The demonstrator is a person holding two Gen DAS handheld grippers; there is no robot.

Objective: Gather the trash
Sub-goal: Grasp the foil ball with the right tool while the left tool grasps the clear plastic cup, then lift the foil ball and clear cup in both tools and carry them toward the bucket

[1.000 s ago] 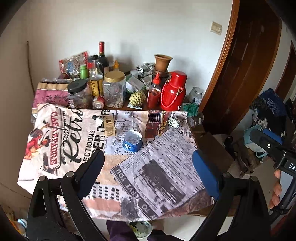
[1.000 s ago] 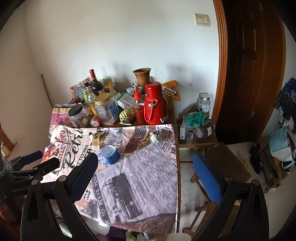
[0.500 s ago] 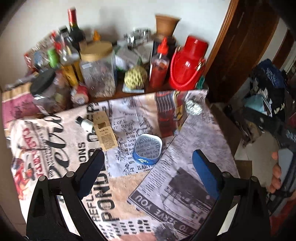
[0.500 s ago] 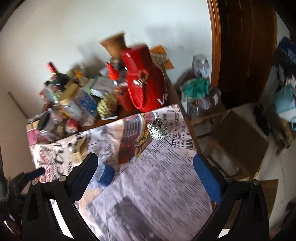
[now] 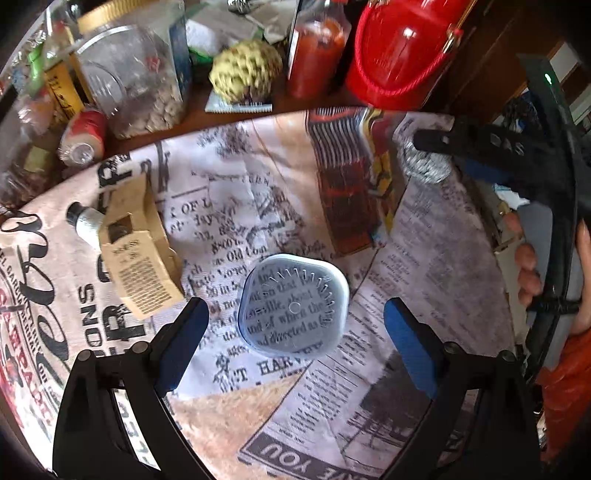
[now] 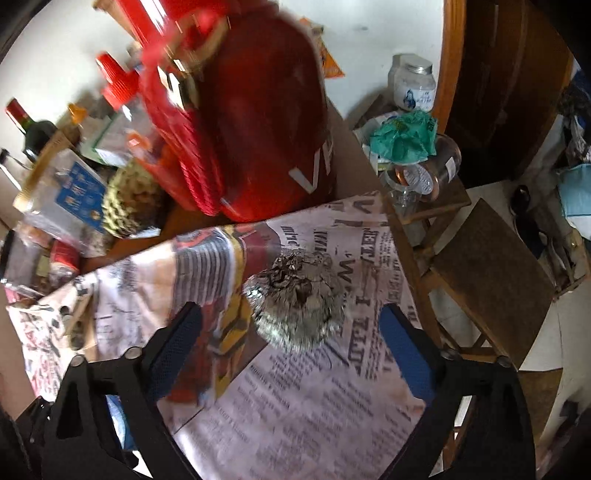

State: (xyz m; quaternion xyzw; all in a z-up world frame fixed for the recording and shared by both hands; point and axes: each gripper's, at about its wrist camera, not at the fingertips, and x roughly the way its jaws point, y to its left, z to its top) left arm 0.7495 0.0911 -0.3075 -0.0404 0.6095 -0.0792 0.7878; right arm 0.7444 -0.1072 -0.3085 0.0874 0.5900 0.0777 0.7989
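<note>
A newsprint-patterned cloth (image 5: 258,206) covers the tabletop (image 5: 192,118), whose bare brown wood shows along the far side, crowded with a red flask (image 6: 258,122) lettered "V", a red sauce bottle (image 5: 314,48), a clear jar (image 5: 136,88) and a scaly yellow-green fruit (image 5: 243,74). Behind stand a white wall (image 6: 369,29) and a dark wooden door (image 6: 509,66), with a wooden stool (image 6: 491,273) beside the tabletop. The cloth reads "T HAR", "YOU", "Old" and "OF". The left tongs (image 5: 295,325) stand released over a blue-rimmed tub lid (image 5: 291,306) lying flat on the cloth. The right tongs (image 6: 291,332), just narrowing, remain released around a crumpled foil ball (image 6: 299,299) near the cloth's far right corner, not touching it. A printed cardboard box (image 5: 136,254) lies left.
</note>
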